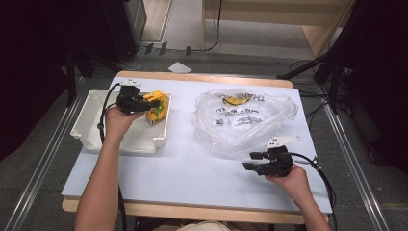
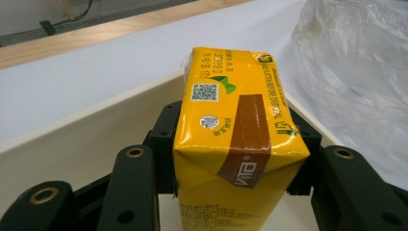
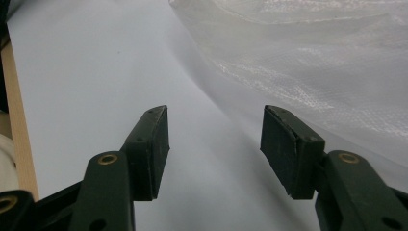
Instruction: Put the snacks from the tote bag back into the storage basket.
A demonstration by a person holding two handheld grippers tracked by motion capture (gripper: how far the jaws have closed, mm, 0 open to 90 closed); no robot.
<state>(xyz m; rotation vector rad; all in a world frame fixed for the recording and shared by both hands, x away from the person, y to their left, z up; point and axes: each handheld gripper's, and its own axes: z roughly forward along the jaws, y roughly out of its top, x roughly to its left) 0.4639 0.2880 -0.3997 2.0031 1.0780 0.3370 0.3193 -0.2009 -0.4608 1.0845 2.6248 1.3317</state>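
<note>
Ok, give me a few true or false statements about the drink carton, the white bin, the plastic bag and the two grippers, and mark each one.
1. The left gripper grips the yellow carton. True.
2. The carton is over the white bin. True.
3. The right gripper holds the plastic bag. False: its jaws are open and hold nothing, beside the bag.
4. The bag lies inside the bin. False: it lies on the table, right of the bin.
</note>
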